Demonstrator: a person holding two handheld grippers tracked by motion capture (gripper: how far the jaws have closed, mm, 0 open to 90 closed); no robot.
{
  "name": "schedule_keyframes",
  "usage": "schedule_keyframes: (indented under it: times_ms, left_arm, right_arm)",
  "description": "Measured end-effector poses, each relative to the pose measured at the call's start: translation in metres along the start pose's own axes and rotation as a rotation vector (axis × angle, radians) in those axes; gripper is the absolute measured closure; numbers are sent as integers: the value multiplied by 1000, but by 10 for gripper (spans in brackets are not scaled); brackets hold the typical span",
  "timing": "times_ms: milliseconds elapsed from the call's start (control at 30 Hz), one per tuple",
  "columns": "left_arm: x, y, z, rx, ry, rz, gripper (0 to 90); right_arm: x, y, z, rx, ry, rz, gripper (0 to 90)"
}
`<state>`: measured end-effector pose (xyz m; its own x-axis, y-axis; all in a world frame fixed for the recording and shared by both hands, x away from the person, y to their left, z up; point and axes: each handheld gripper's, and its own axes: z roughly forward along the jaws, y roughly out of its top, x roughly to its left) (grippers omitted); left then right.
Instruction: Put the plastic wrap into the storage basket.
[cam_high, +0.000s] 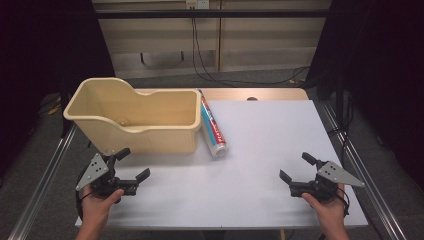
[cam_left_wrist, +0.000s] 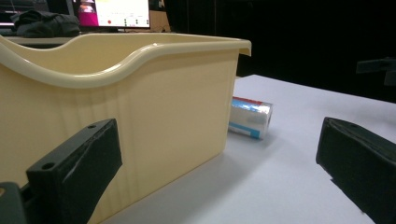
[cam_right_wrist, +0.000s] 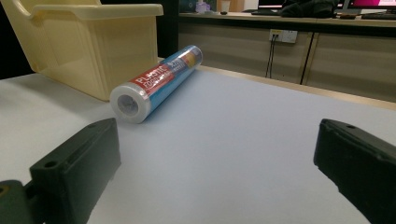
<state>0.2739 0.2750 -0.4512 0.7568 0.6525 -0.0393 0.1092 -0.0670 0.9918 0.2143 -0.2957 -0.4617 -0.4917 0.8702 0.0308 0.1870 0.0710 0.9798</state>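
Both grippers low over the near edge of the table (cam_high: 280, 150), nothing held. Left gripper (cam_high: 131, 165) with jaws spread wide and empty, close beside the near wall of the bin (cam_high: 135, 131). Right gripper (cam_high: 296, 169) also released, jaws wide apart, pointing across bare table toward the roll (cam_high: 212, 131) – well apart from it.

Probably the reach for the roll as the step in hand, with the bin as the likely place for it. Best to approach with the right gripper from the near end, low and level, jaws across the roll's width – not along its length, too long for that. Better to close near the middle, so no tipping on the lift. Careful with a push from the side: round body, easy rolling. Little room on the bin side, roll lying just beside that wall.

The roll: a long cylinder in glossy film, blue and red label with white letters, white end face with a dark core hole (cam_right_wrist: 127, 103). Lying flat to the right of the bin, near end toward the person, far end near the table's back edge
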Motion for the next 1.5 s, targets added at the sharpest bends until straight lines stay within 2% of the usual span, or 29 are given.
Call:
schedule_keyframes:
  times_ms: [300,467,667,800,867,1333,1500]
  left_arm:
    - [-1,1,-1,-2,1,-5,0]
    - [-2,0,-1,1,-3,-5,0]
    - [-1,1,-1,4,1,4,0]
    - [-1,1,-1,1,2,-4,0]
    - [-1,1,-1,4,2,1,0]
    - [-2,0,0,12,-4,1,1]
    - [-2,0,1,20,-8,8,3]
  right_arm:
    - [3,2,4,8,-9,-8,2]
    - [9,7,8,40,-9,-13,5]
    - [25,16,20,94,-19,-67,9]
    - [34,21,30,128,-11,-99,12]
    - [38,24,38,154,-2,-87,15]
    - [47,41,77,196,-12,-58,15]
    - [51,47,99,229,10,-40,20]
